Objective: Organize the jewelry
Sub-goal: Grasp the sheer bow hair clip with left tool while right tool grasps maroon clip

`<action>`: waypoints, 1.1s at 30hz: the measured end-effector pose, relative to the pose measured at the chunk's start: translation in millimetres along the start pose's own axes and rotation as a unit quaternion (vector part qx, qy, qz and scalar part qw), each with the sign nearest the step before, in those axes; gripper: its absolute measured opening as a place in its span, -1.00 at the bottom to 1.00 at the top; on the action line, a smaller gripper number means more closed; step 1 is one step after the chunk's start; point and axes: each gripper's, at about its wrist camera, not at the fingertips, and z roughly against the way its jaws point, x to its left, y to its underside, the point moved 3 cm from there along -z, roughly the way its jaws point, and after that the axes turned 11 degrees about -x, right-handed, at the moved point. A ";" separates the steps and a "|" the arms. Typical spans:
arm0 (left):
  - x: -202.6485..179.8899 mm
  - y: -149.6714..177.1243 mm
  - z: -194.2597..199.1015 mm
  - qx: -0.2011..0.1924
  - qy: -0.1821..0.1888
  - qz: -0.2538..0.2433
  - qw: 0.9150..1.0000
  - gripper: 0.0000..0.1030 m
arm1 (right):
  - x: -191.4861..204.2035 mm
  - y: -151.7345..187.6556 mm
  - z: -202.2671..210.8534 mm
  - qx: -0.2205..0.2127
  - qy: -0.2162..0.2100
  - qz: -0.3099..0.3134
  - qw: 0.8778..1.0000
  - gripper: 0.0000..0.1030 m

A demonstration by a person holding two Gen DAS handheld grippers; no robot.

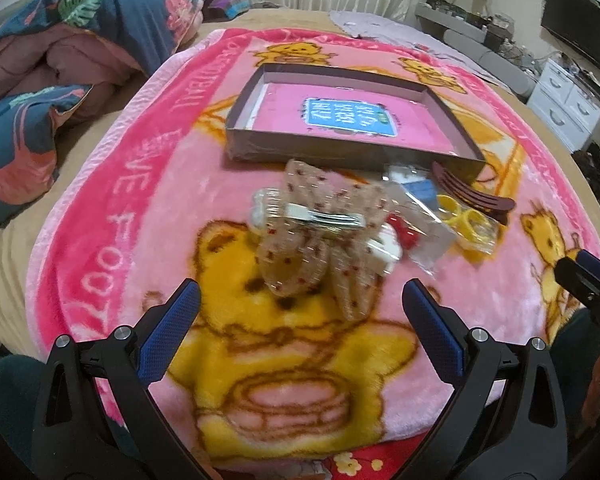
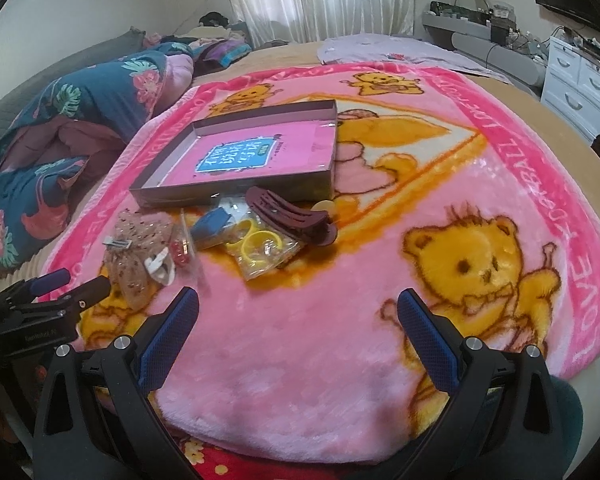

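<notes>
My left hand-held gripper (image 1: 300,304) is spread wide with nothing between its blue pads (image 1: 434,334), hanging low over the pink bear blanket (image 1: 112,216) that covers the bed. My right hand-held gripper (image 2: 298,312) is spread just as wide and empty, over a bare stretch of blanket on its own side. In front of the right one I have open room; the blanket runs clear toward its right edge, where the tan bed (image 2: 540,120) shows beyond.

The jewelry pile sits between both grippers and the shallow box (image 1: 352,150), which lies further back with its near wall facing me and its pink floor bare apart from a blue label. Nearest my left gripper is a sheer beige bow clip (image 1: 320,236) with small red dots and a metal clasp across it; it looks blurred. Just beside it lie a small red piece (image 1: 406,232) and clear plastic bags, one holding yellow rings (image 2: 260,242). A dark maroon claw clip (image 2: 290,216) rests against the box's near wall, touching the bags. A folded floral quilt (image 1: 40,92) bounds the blanket's left side.
</notes>
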 end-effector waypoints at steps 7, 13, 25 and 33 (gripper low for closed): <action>24.3 -0.8 -19.6 0.032 0.031 0.053 0.998 0.84 | -6.2 -7.8 -20.3 0.012 0.001 0.007 1.000 0.92; 16.6 -5.7 -29.9 0.033 0.052 0.042 0.997 0.82 | -7.6 -16.3 -40.7 0.022 -0.004 0.015 1.000 0.92; -8.0 -23.5 -53.3 0.019 0.023 -0.031 0.999 -0.33 | -11.9 -35.1 -92.2 0.059 -0.013 0.030 0.998 0.92; 15.5 -37.4 -63.5 0.021 0.027 -0.012 0.999 -0.61 | 5.5 -37.7 -121.0 0.088 -0.031 0.084 0.992 0.46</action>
